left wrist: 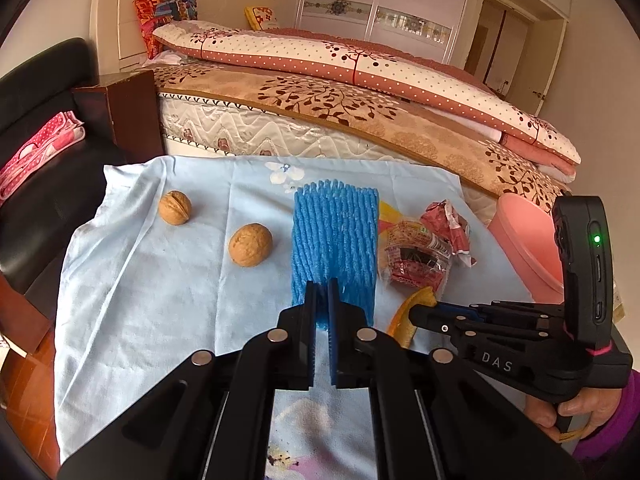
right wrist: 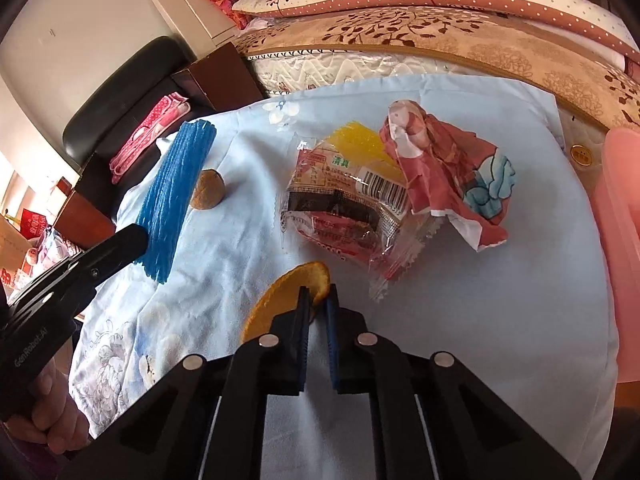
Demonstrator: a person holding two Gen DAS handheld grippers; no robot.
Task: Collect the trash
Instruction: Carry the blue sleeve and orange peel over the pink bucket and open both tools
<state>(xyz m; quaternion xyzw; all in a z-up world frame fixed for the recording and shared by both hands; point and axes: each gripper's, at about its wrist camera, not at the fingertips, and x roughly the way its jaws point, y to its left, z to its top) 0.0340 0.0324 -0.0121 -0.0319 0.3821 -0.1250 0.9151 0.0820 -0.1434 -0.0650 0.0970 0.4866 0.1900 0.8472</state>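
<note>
On the blue cloth: left gripper clamps blue foam net; right gripper pinches orange peel. Wrappers lie just beyond.

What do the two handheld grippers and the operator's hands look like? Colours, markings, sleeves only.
Both are matte black linkage frames with silver round pivot pins and blue ribbed finger pads. The right gripper reads "DAS", with a black camera module showing a green LED and a pink band. The left gripper reads "GenRobot.AI". Bare hands; the right hand has a purple sleeve.
</note>
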